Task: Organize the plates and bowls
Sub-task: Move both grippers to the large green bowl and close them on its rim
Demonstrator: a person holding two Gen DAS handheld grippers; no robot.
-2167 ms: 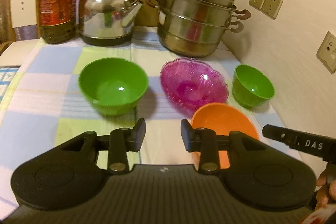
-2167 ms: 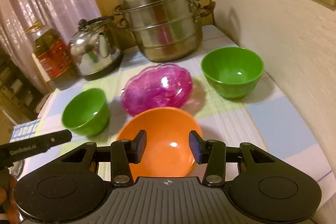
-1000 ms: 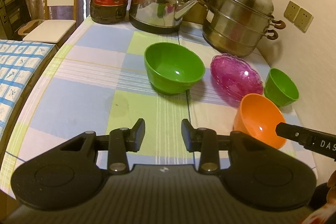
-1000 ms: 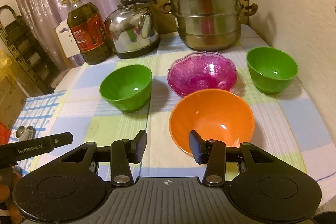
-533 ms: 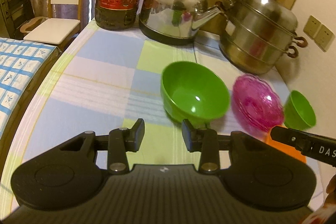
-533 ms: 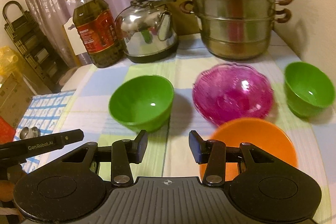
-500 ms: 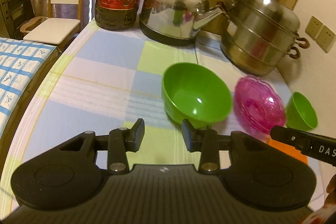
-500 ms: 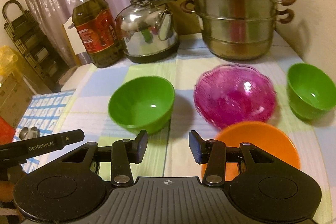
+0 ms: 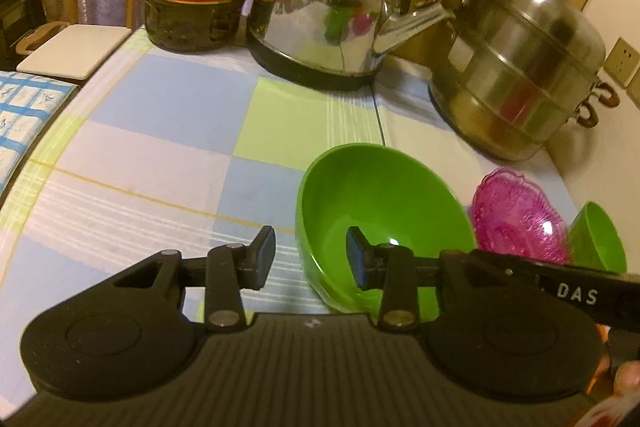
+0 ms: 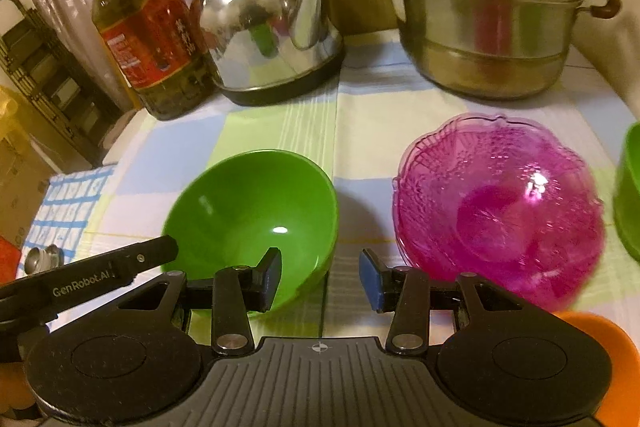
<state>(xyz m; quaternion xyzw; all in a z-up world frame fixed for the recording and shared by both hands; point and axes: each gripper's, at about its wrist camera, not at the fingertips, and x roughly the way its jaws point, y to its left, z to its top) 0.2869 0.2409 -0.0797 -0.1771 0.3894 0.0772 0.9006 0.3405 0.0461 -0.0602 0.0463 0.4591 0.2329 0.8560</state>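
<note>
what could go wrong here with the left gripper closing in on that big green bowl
The left gripper is open, one finger inside the big green bowl, one outside; gripping only the rim could tip or slip the smooth bowl. The pink glass dish sits close beside it, so a shoved bowl might knock it. The right gripper hovers near the same bowl and could collide.

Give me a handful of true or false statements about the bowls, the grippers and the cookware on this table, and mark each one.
1. Both grippers, left gripper and right gripper, are open and hold nothing. True.
2. The large green bowl is stacked inside the pink glass bowl. False: they sit side by side, apart.
3. The kettle stands between the oil bottle and the steamer pot. True.
4. The steamer pot has no lid. False: a domed lid is on it in the left wrist view.
5. The large green bowl holds food. False: it is empty.
</note>
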